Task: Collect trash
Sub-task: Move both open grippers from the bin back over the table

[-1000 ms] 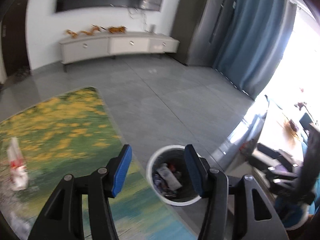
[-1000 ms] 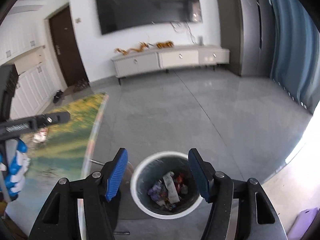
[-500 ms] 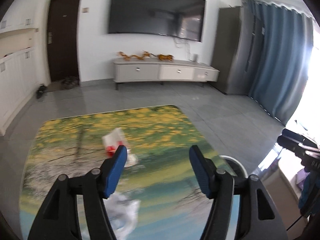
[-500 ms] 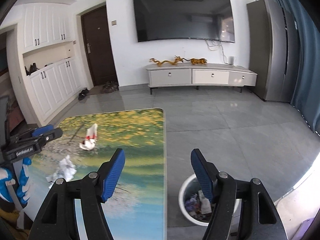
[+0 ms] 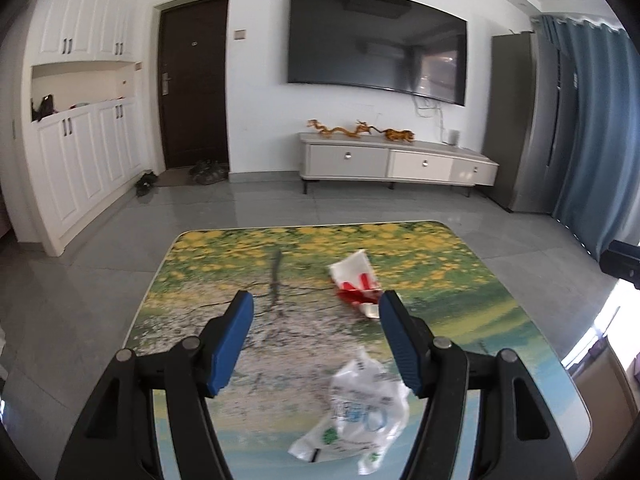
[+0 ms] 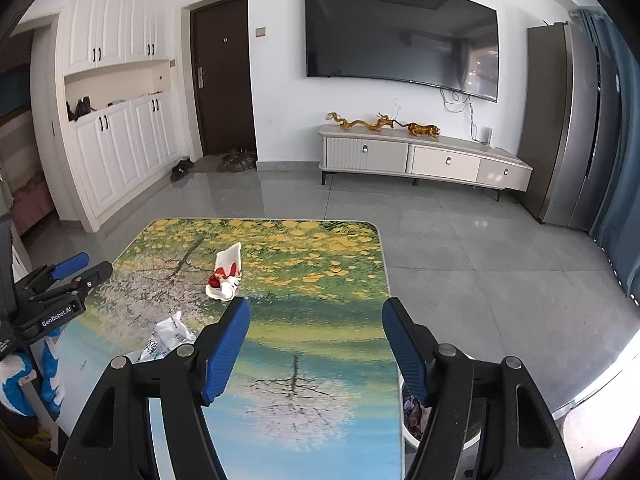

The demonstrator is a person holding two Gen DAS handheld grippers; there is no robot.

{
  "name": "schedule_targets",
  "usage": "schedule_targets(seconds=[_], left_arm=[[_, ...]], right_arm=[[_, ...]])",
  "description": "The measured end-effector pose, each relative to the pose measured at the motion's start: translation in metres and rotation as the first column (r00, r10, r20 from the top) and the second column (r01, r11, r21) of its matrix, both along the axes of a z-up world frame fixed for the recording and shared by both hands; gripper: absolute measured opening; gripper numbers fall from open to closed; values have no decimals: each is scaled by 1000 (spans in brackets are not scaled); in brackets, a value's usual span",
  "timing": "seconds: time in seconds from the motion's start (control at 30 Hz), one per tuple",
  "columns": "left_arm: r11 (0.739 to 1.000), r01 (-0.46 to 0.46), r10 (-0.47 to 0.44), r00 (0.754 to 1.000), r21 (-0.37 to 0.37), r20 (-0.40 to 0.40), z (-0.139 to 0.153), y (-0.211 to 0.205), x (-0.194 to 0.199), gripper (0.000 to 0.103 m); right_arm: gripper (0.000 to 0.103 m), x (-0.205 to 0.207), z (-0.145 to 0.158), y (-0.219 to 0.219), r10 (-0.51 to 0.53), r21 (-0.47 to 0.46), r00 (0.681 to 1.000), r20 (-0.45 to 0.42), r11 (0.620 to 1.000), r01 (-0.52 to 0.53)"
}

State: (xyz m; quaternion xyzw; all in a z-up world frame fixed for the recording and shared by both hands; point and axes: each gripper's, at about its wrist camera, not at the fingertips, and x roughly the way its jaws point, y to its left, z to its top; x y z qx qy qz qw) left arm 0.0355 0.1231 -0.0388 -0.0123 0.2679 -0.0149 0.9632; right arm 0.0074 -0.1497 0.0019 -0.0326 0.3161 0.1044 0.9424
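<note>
A red-and-white wrapper lies mid-table on the landscape-print table. A crumpled clear plastic bag lies nearer, low between my left gripper's fingers. My left gripper hovers over the table, open and empty. The right wrist view shows the same wrapper and bag left of my right gripper, which is open and empty above the table. The left gripper shows at the left edge there. The white trash bin, with litter inside, stands on the floor by the table's right edge.
Grey tiled floor surrounds the table. A TV cabinet and a wall TV stand at the far wall. White cupboards and a dark door are far left. A tall grey fridge and blue curtain are right.
Both views have swung from the trash bin on the floor to the table with the wrapper and bag. Both grippers' jaws stand slightly wider. Nothing has been taken hold of.
</note>
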Motion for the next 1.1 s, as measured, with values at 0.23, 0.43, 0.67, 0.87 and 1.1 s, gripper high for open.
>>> schedule_targets(seconds=[0.23, 0.43, 0.67, 0.87, 1.1], left_arm=[[998, -48, 48, 999, -41, -3, -6, 35, -3, 63], [997, -54, 53, 999, -55, -13, -12, 53, -11, 63], [995, -56, 54, 998, -86, -28, -21, 70, -18, 64], [993, -26, 20, 999, -114, -46, -28, 84, -23, 64], [982, 93, -106, 992, -166, -70, -38, 80, -33, 64]], right_arm=[[69, 11, -13, 32, 5, -28, 1000, -27, 1000, -6], [74, 19, -25, 58, 20, -42, 998, -59, 999, -23], [77, 22, -35, 79, 38, -60, 996, -84, 997, -43], [77, 21, -35, 85, 49, -61, 995, -83, 997, -54], [77, 22, -38, 80, 50, -42, 994, -94, 998, -54]])
